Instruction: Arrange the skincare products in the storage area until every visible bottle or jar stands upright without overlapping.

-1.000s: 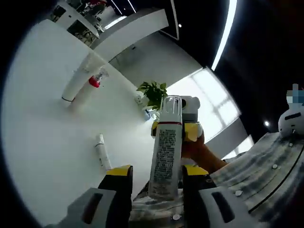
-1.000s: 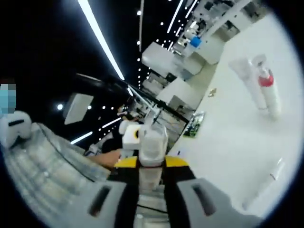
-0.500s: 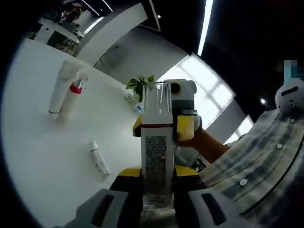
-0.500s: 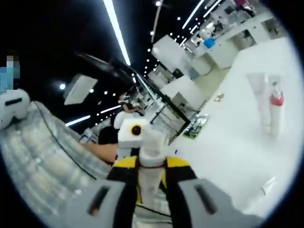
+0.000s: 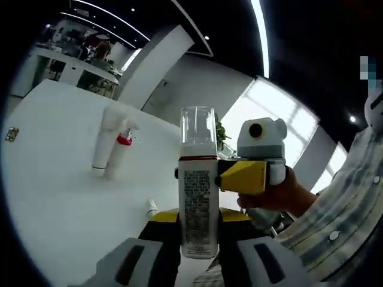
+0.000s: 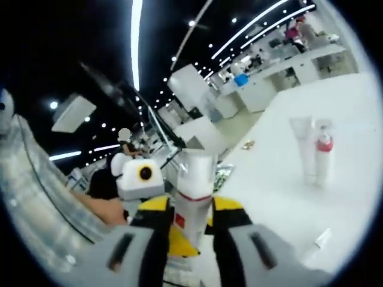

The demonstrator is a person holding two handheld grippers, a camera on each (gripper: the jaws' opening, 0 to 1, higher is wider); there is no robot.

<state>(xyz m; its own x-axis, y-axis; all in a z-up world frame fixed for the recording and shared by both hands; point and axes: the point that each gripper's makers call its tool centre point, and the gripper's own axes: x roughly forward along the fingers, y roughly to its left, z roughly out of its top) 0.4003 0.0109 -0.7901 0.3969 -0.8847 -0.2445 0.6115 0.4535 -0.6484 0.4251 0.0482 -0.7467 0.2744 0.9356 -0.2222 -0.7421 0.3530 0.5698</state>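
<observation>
Both grippers' jaws clamped on rectangular clear-capped bottle (image 5: 198,197)

Your left tool (image 5: 190,222) rises from the bottom centre of the left gripper view, its jaws closed tight on the lower body of the bottle (image 5: 198,191). Your right tool (image 5: 254,176) enters that view from the right at mid-frame, clamping the same bottle near its neck, your hand (image 5: 281,194) wrapped behind it. In the right gripper view, the right tool (image 6: 192,210) grips the bottle (image 6: 194,191) at lower centre.
</observation>
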